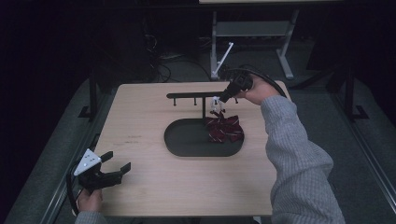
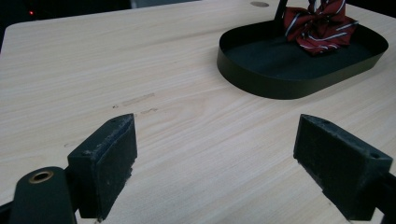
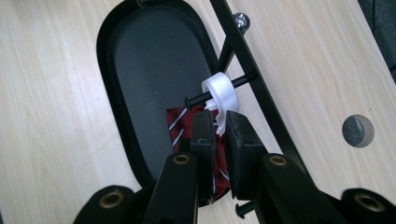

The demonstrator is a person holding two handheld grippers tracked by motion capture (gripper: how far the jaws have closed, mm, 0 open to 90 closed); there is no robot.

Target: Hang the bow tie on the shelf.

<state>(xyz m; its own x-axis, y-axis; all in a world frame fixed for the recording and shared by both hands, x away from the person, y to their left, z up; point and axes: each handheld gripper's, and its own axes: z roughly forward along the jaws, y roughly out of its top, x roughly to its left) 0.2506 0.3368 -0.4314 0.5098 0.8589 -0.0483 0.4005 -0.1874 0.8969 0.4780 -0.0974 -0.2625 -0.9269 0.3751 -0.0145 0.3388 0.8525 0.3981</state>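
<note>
A dark red striped bow tie (image 1: 224, 128) (image 2: 320, 25) (image 3: 176, 122) lies at the right end of a black oval tray (image 1: 187, 140) (image 2: 280, 84) (image 3: 140, 70). From the tray rises a black rack (image 1: 187, 95) (image 3: 261, 93) with short pegs. The tie's white plastic hook (image 1: 215, 103) (image 3: 219, 91) has its ring around one peg. My right gripper (image 1: 218, 100) (image 3: 219, 123) is shut on the lower part of that hook, right above the tie. Near the table's front left corner, my left gripper (image 1: 116, 168) (image 2: 215, 140) stands open over bare wood with nothing between its jaws.
The wooden table (image 1: 140, 121) has a round hole (image 3: 357, 130) beyond the rack. Bare wood stretches between the left gripper and the tray. Behind the table stands a grey metal frame (image 1: 252, 28) on a dark floor with cables.
</note>
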